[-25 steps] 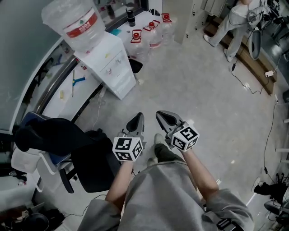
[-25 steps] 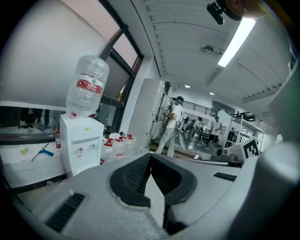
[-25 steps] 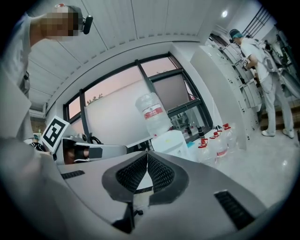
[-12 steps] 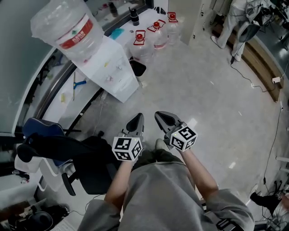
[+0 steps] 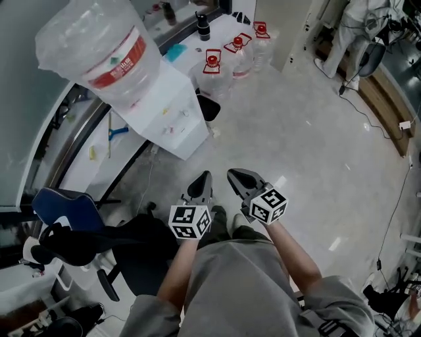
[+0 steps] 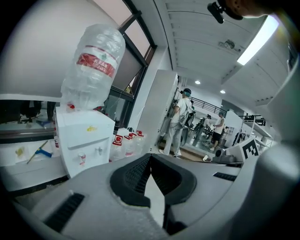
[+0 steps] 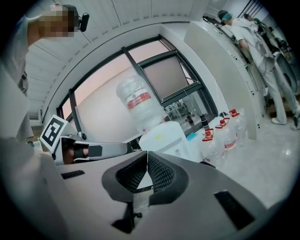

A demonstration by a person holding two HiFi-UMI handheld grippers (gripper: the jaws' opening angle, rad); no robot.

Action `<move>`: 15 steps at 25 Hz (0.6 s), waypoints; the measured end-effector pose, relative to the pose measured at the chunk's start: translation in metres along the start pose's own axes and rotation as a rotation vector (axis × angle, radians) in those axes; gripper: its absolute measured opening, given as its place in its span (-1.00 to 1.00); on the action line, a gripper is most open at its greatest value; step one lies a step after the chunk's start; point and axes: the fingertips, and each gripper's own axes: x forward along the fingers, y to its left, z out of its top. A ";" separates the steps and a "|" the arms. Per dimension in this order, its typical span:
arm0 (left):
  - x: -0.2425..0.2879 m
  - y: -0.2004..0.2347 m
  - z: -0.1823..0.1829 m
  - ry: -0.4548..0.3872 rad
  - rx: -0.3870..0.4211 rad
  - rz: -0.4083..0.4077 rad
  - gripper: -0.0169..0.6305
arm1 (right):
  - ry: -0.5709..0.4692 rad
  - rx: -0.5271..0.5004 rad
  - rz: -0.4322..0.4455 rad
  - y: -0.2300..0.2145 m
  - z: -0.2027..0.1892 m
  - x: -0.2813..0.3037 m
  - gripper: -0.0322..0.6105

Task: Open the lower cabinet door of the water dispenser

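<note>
The white water dispenser (image 5: 172, 108) stands at the upper left with a big clear bottle (image 5: 99, 49) upside down on top. Its front, with the taps and the lower cabinet door (image 5: 196, 139), faces the open floor. My left gripper (image 5: 204, 176) and right gripper (image 5: 231, 174) hover side by side over the floor, well short of the dispenser, both shut with nothing between the jaws. In the left gripper view the dispenser (image 6: 82, 140) is ahead to the left of the left gripper (image 6: 150, 157). In the right gripper view the dispenser (image 7: 164, 137) sits just beyond the right gripper (image 7: 146, 154).
Several water jugs with red caps (image 5: 214, 66) and a black bin (image 5: 209, 105) stand beside the dispenser. A white desk (image 5: 92, 148) runs along the window. A black office chair with dark clothes (image 5: 99, 243) is at my left. A person (image 5: 358, 20) and floor cables (image 5: 388, 197) lie far right.
The dispenser and its bottle have grown larger and come nearer in the head view as I move toward them. Both grippers stay shut and side by side.
</note>
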 end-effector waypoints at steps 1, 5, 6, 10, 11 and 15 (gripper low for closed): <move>0.005 0.009 0.000 0.004 -0.008 0.000 -0.92 | 0.006 -0.001 -0.003 -0.003 0.000 0.009 -0.86; 0.021 0.048 0.005 0.018 -0.052 0.002 -0.92 | 0.022 0.005 -0.028 -0.016 0.002 0.047 -0.86; 0.025 0.057 0.005 0.023 -0.063 0.002 -0.92 | 0.028 0.004 -0.035 -0.019 0.001 0.055 -0.86; 0.039 0.085 -0.001 0.044 -0.093 -0.001 -0.92 | 0.061 -0.014 -0.058 -0.032 -0.007 0.083 -0.86; 0.044 0.091 -0.003 0.050 -0.097 0.001 -0.92 | 0.064 -0.015 -0.062 -0.037 -0.010 0.090 -0.86; 0.070 0.113 -0.017 0.078 -0.114 0.013 -0.92 | 0.088 -0.024 -0.064 -0.060 -0.022 0.115 -0.86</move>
